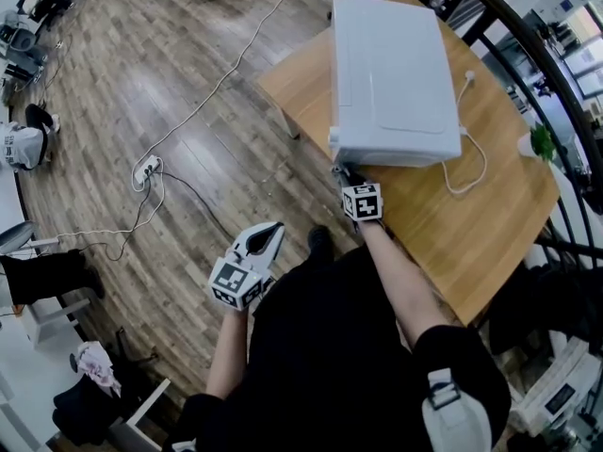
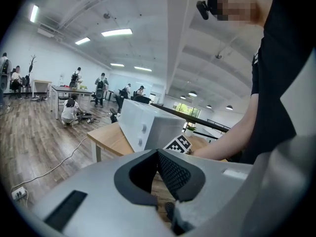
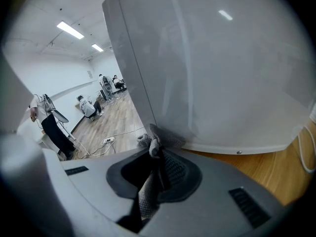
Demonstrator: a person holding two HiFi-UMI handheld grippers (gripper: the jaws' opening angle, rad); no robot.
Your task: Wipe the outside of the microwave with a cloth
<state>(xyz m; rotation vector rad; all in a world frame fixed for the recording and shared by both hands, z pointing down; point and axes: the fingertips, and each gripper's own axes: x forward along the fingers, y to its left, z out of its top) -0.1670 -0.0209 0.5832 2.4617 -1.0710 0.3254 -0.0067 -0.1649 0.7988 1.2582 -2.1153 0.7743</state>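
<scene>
The white microwave stands on a wooden table, seen from above. My right gripper is at its near left bottom corner, shut on a grey cloth. The cloth's bunched end touches the microwave at that corner's lower edge. My left gripper hangs over the floor, left of the table and well short of the microwave. Its jaws are shut with nothing between them. From there the microwave shows ahead, with the right gripper's marker cube in front of it.
A white power cord loops on the table right of the microwave. A power strip and cables lie on the wood floor to the left. A black railing and a green plant border the table's right side. People sit far back in the room.
</scene>
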